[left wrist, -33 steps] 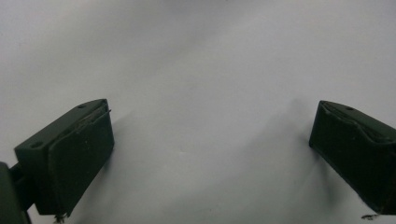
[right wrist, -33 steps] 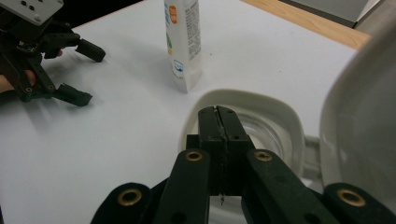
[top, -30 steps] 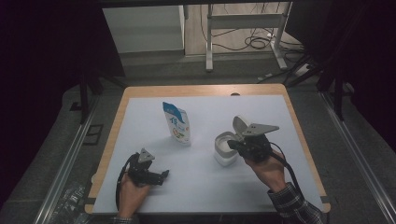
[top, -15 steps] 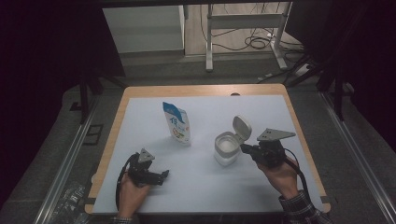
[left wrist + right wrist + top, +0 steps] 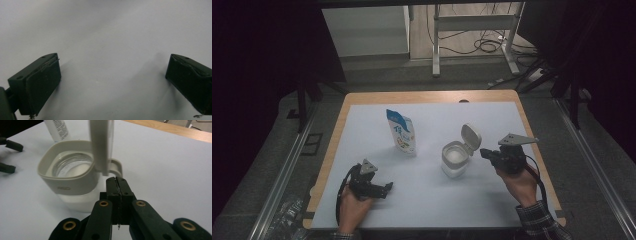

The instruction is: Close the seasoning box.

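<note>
A clear jar [image 5: 455, 159] with a grey square collar stands right of the table's middle, its flip lid [image 5: 470, 136] raised upright. In the right gripper view the jar [image 5: 72, 177] holds a white powder and the lid [image 5: 101, 145] rises just ahead of my jaws. My right gripper [image 5: 484, 153] [image 5: 117, 181] is shut with nothing in it, its tip just right of the jar. A white and blue pouch [image 5: 402, 131] stands left of the jar. My left gripper [image 5: 387, 188] [image 5: 112, 82] rests open over bare mat at the front left.
A pale mat [image 5: 427, 210] covers the wooden table [image 5: 362, 98]. Beyond the far edge are a metal frame [image 5: 472, 30] and cables [image 5: 492, 46] on the floor. Rails [image 5: 287, 165] run along both sides of the table.
My right gripper has drawn back to the right, away from the jar's lid, and lowered. The lid stays upright. The left gripper has not moved.
</note>
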The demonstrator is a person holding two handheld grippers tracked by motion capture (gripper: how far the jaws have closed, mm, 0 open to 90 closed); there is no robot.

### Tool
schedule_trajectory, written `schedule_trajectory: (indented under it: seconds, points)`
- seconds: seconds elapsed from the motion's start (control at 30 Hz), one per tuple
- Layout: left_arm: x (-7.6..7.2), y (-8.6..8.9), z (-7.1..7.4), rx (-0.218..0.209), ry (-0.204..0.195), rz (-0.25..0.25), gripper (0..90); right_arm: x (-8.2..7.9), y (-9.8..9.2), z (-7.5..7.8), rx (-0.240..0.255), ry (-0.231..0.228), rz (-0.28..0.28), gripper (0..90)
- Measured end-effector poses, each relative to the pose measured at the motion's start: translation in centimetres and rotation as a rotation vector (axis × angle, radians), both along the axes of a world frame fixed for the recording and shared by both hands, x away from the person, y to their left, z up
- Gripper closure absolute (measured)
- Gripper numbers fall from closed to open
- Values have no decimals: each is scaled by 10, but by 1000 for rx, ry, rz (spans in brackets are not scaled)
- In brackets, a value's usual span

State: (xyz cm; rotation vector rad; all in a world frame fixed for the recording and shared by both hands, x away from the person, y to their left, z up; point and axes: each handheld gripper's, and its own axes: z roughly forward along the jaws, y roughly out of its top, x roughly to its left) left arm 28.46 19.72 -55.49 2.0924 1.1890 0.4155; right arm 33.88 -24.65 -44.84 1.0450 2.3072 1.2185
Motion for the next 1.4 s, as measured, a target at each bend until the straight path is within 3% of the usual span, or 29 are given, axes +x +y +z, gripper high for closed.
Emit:
schedule_trajectory:
  seconds: [0.4, 0.67, 0.87, 1.4]
  points:
    - [0, 1, 0, 6, 0, -6, 3, 16, -4, 7, 57, 3, -8, 890]
    - [0, 0, 0, 1, -3, -2, 4, 19, 4, 14, 87, 0, 28, 890]
    - [0, 0, 0, 1, -2, -2, 4, 15, 12, 17, 109, 4, 68, 890]
    - [0, 0, 0, 0, 0, 0, 4, -6, 14, 12, 95, -3, 106, 884]
